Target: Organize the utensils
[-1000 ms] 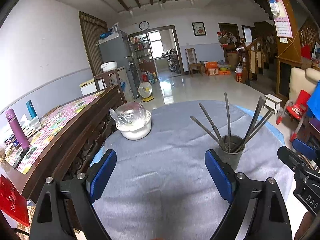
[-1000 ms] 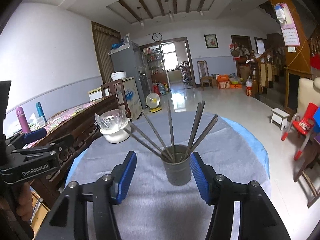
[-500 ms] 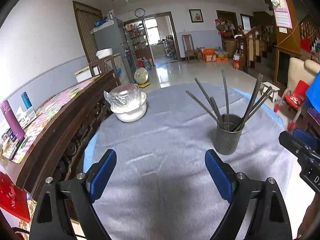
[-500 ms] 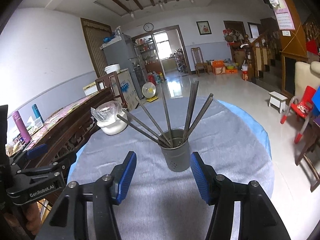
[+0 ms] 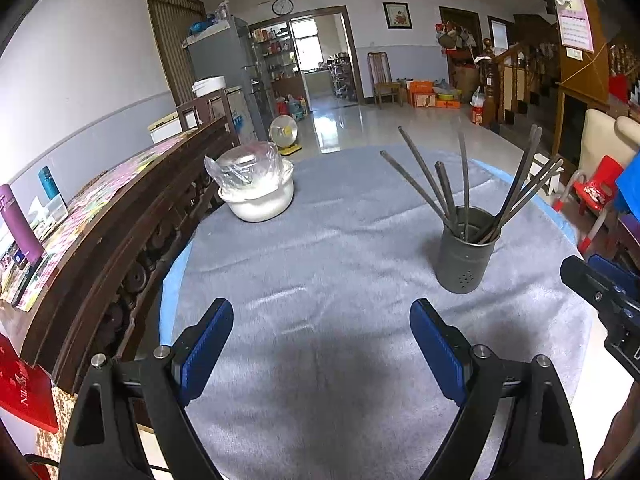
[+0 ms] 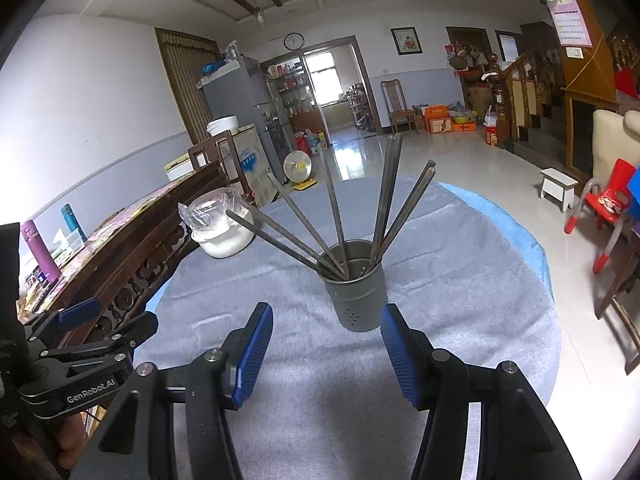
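Observation:
A grey metal utensil cup stands on the round table's grey cloth and holds several dark chopsticks fanned out upright. My left gripper is open and empty, above the cloth to the left of the cup and nearer me. My right gripper is open and empty, just in front of the cup; it also shows at the right edge of the left wrist view. The left gripper also shows at the left of the right wrist view.
A white bowl covered with clear plastic sits at the table's far left. A dark carved wooden sideboard with bottles and papers runs along the left. Red child chairs and a white stool stand on the floor to the right.
Both grippers have pulled back and risen from the cup, which now sits lower and farther off in both views. Both stay open and empty.

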Demonstrator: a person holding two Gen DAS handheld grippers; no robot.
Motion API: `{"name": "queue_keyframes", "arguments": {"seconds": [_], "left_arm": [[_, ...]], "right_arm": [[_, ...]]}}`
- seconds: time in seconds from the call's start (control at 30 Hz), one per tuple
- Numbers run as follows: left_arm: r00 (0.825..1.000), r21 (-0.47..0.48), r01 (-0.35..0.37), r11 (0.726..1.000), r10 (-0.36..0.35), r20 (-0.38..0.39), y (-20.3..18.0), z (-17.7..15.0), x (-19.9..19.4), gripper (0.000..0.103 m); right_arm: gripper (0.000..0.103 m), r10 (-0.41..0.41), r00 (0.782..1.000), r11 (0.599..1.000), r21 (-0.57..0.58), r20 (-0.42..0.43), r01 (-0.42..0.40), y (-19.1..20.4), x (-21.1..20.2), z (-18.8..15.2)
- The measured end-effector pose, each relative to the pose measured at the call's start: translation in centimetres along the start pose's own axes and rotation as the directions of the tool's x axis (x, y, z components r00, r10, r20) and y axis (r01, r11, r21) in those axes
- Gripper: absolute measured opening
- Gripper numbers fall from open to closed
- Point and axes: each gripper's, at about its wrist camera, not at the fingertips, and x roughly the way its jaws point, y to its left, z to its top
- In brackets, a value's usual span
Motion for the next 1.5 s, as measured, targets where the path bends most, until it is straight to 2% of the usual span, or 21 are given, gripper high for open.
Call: {"name": "queue_keyframes", "arguments": {"seconds": [1.5], "left_arm": [[1.0,-0.01,-0.002,1.0,0.002,-0.017,0.08,-0.3,0.16,0.09]], "right_arm": [[0.06,0.005,1.0,1.0,-0.006,-0.006,-0.005,0.71,0.36,-0.15]]}}
